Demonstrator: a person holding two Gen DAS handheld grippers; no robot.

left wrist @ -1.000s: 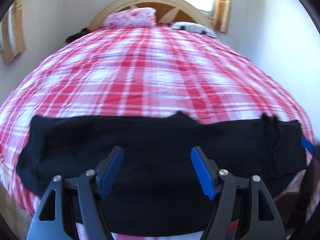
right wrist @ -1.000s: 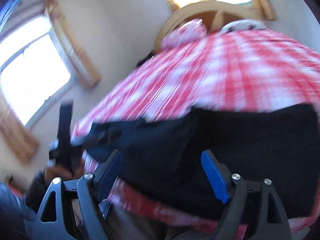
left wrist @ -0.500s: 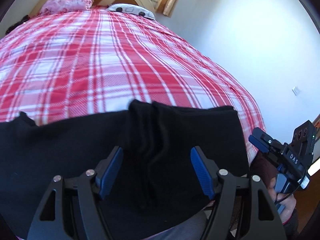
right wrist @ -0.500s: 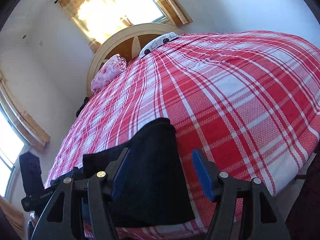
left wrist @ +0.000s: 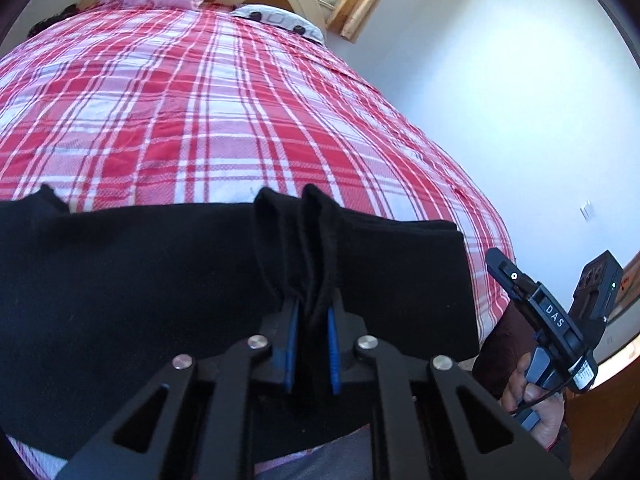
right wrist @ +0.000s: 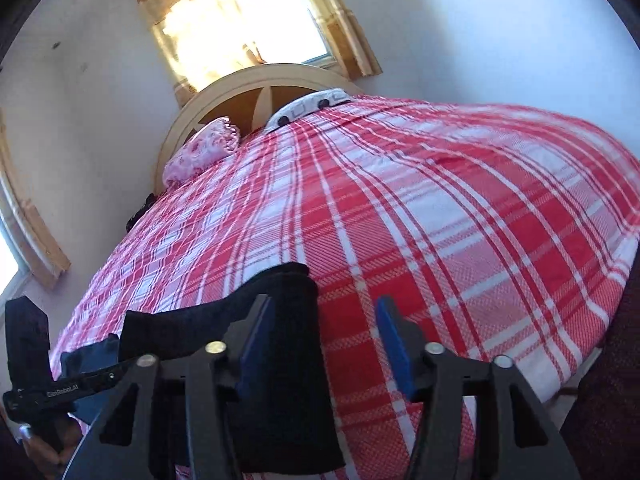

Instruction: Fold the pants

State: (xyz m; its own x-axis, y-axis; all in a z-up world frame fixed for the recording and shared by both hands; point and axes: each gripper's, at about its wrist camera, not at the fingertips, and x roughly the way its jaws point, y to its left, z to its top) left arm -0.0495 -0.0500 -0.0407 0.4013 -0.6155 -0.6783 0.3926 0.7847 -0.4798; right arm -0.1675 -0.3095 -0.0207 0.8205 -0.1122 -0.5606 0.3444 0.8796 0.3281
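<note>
Black pants (left wrist: 152, 280) lie across the near edge of a bed with a red and white plaid cover (left wrist: 200, 112). My left gripper (left wrist: 312, 344) is shut on a bunched ridge of the pants near their right end. In the right wrist view my right gripper (right wrist: 320, 344) is open at the pants' end (right wrist: 288, 344); its left finger lies over the black cloth and its right finger stands over the plaid cover (right wrist: 440, 240). The right gripper's body and the hand holding it show at the lower right of the left wrist view (left wrist: 560, 332).
A wooden headboard (right wrist: 256, 88) with a pink pillow (right wrist: 200, 152) and a white patterned pillow (right wrist: 312, 108) is at the far end. A window with curtains (right wrist: 240, 20) is behind it. White walls flank the bed. The left gripper's body (right wrist: 32, 376) shows at lower left.
My left gripper has closed on a fold of the pants near their right end. My right gripper stayed open and shifted slightly right at the pants' end.
</note>
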